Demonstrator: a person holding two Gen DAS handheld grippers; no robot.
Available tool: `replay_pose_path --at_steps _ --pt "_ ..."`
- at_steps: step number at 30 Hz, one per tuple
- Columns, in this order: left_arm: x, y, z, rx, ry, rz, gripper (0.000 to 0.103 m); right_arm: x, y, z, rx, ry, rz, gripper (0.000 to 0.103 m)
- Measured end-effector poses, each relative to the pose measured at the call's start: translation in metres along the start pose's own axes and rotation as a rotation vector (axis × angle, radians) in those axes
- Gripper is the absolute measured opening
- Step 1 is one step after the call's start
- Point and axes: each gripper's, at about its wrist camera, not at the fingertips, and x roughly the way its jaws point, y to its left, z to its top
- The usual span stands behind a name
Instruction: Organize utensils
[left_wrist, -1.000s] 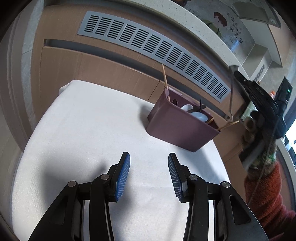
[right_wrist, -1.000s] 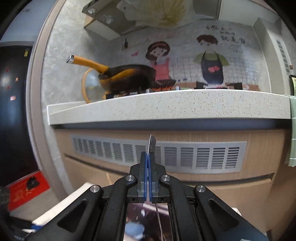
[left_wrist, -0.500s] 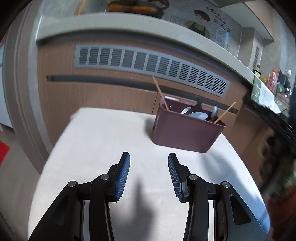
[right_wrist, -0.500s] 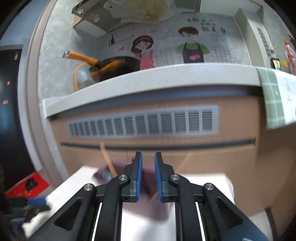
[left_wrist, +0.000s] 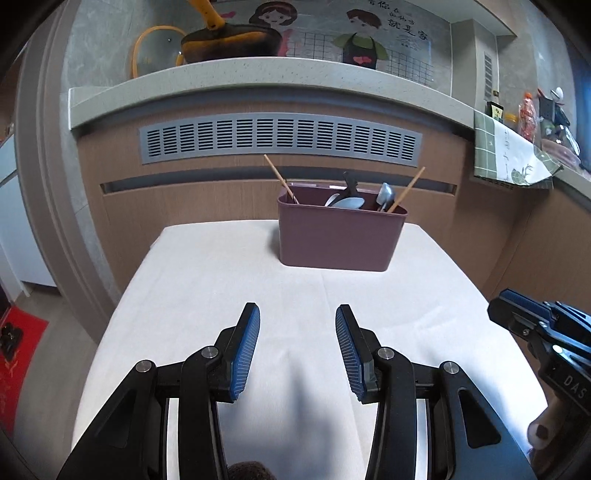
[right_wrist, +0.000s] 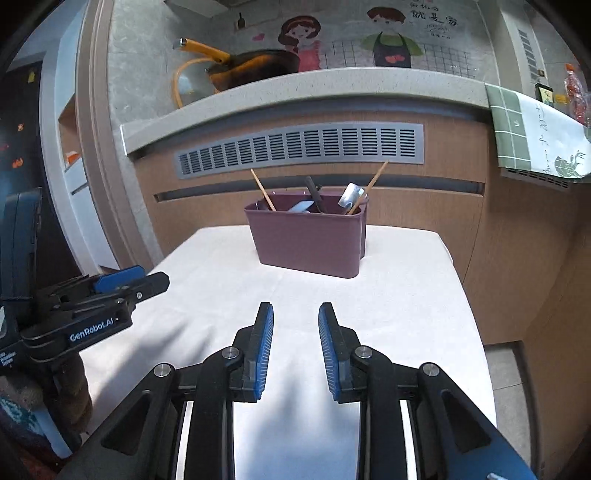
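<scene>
A maroon utensil holder (left_wrist: 338, 236) stands at the far middle of the white table (left_wrist: 229, 295); it also shows in the right wrist view (right_wrist: 308, 240). It holds wooden chopsticks (left_wrist: 280, 179), spoons (left_wrist: 347, 202) and a black-handled utensil (right_wrist: 314, 194). My left gripper (left_wrist: 297, 350) is open and empty, low over the near table. My right gripper (right_wrist: 295, 347) is open and empty, also near the front. Each gripper shows at the edge of the other's view: the right one (left_wrist: 535, 325), the left one (right_wrist: 122, 284).
A wooden cabinet front with a grey vent grille (left_wrist: 280, 138) rises just behind the table, under a stone counter (left_wrist: 258, 79) with a pan (right_wrist: 255, 66). A green checked towel (right_wrist: 535, 133) hangs at the right. Floor drops off on both table sides.
My right gripper, shut on a metal utensil a second ago, has opened and drawn back from the holder; the utensil stands in the holder. My left gripper swung to face the holder squarely.
</scene>
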Motion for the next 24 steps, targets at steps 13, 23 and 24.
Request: replay_pose_path --at_steps 13,23,24 --pt "-0.019 -0.005 0.001 0.009 -0.025 -0.004 0.044 -0.007 0.006 0.002 -0.024 -0.019 -0.043 0.024" --pt "-0.018 -0.005 -0.001 0.008 -0.013 -0.011 0.044 -0.005 0.004 0.002 -0.018 -0.012 -0.042 0.024" --pt "-0.018 -0.004 -0.001 0.007 -0.012 -0.011 0.044 -0.004 0.004 0.003 -0.018 -0.011 -0.043 0.025"
